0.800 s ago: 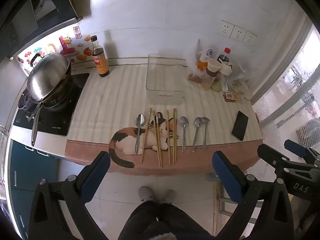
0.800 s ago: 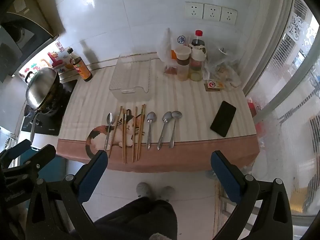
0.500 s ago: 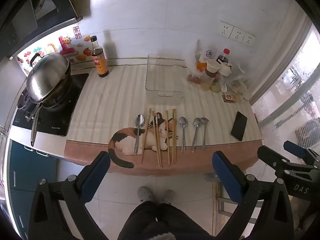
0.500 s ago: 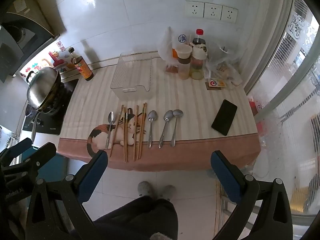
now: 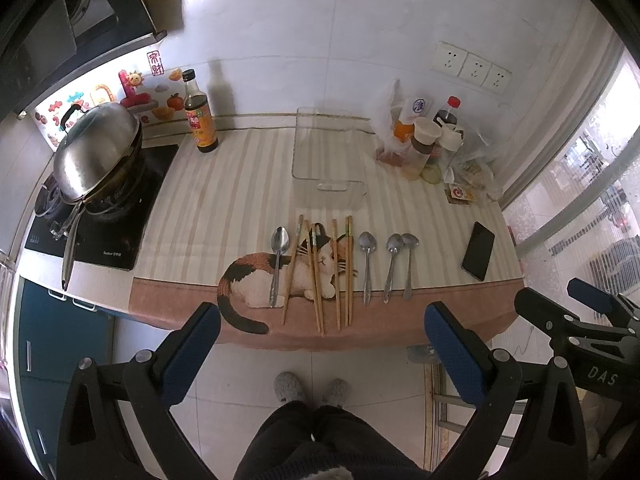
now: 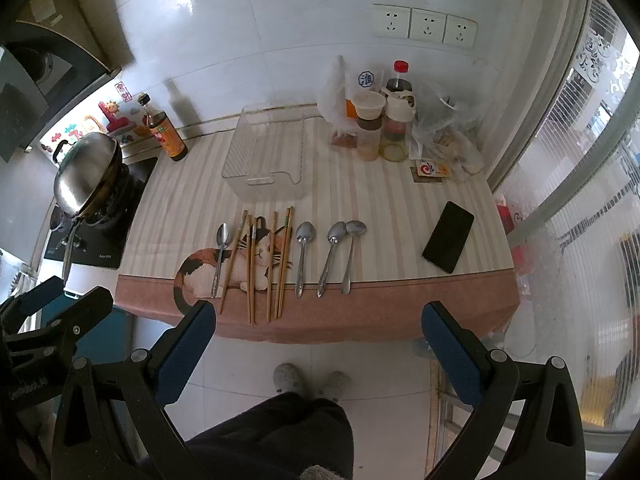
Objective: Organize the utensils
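Note:
Several wooden chopsticks [image 5: 320, 272] [image 6: 264, 260] lie side by side on the striped counter near its front edge, over a cat picture [image 5: 264, 276]. One steel spoon [image 5: 279, 256] [image 6: 220, 252] lies left of them and three spoons [image 5: 390, 260] [image 6: 328, 252] lie to their right. A clear plastic tray [image 5: 328, 156] [image 6: 268, 152] stands empty behind them. My left gripper [image 5: 320, 356] and my right gripper [image 6: 318, 354] are both open and empty, held well back from the counter above the floor.
A wok with lid [image 5: 94, 152] sits on the stove at left. A sauce bottle [image 5: 200, 120] stands by the wall. Jars, bottles and bags [image 6: 384, 120] crowd the back right. A black phone [image 6: 448, 236] lies at right. The person's feet [image 5: 312, 390] show below.
Both grippers have drifted slightly back and up from the counter, so the counter looks a little smaller. Nothing on the counter has moved.

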Demonstrator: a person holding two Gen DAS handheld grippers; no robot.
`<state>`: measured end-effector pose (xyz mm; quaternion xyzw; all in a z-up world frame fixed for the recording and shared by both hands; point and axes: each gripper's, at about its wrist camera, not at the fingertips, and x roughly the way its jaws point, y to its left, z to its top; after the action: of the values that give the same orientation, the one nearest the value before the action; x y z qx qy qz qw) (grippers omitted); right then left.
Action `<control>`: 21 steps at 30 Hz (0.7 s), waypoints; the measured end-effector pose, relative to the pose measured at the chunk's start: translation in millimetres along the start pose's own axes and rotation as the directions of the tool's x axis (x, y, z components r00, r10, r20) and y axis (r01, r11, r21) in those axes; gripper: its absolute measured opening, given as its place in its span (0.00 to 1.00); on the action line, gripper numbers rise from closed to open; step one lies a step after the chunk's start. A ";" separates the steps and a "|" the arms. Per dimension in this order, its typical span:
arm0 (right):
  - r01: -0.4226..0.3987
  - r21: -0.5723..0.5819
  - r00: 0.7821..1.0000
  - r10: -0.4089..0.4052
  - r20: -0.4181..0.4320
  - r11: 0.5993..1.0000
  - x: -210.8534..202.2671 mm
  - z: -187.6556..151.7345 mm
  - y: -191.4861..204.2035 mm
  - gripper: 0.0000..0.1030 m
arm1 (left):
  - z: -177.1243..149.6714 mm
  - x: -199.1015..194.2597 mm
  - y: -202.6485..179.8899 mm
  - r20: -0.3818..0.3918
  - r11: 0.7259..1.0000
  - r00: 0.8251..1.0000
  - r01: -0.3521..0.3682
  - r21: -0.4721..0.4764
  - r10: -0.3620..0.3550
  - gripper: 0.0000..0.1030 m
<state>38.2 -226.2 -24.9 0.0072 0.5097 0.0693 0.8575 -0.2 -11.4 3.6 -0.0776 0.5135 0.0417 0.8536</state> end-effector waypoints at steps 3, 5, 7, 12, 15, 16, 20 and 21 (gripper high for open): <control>-0.001 0.001 1.000 0.001 -0.003 1.000 -0.2 -0.4 1.3 1.00 | -2.3 2.2 9.6 -0.002 1.000 1.000 0.005 -0.006 -0.005 1.00; -0.004 -0.002 1.000 0.004 -0.008 1.000 -0.5 -0.6 1.3 1.00 | -2.6 2.3 10.9 -0.002 1.000 1.000 0.002 -0.008 -0.002 1.00; -0.001 -0.011 1.000 0.001 -0.012 1.000 1.1 -0.9 4.4 1.00 | -2.8 2.8 11.4 -0.002 1.000 1.000 0.002 -0.010 -0.002 1.00; -0.001 -0.012 1.000 0.000 -0.013 1.000 1.9 -1.2 4.6 1.00 | -2.8 2.7 11.8 -0.003 1.000 1.000 0.004 -0.007 -0.004 1.00; 0.000 -0.012 1.000 0.000 -0.013 1.000 2.0 -1.3 4.6 1.00 | -3.3 2.7 12.0 -0.003 1.000 1.000 0.003 -0.007 -0.003 1.00; 0.001 -0.012 1.000 -0.001 -0.013 1.000 1.9 -1.4 4.7 1.00 | -3.0 2.7 12.0 -0.003 1.000 1.000 0.003 -0.007 -0.003 1.00; 0.006 -0.016 1.000 -0.007 -0.011 1.000 3.6 -2.5 6.5 1.00 | -2.8 2.7 11.6 -0.002 1.000 1.000 0.003 -0.007 -0.003 1.00; 0.009 -0.016 1.000 -0.009 -0.011 1.000 3.5 -2.2 6.5 1.00 | -2.7 2.7 11.7 -0.003 1.000 1.000 0.003 -0.006 -0.003 1.00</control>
<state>37.2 -219.4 -28.5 -0.0025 0.5138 0.0697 0.8550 -3.1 -0.3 -1.0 -0.0812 0.5144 0.0418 0.8527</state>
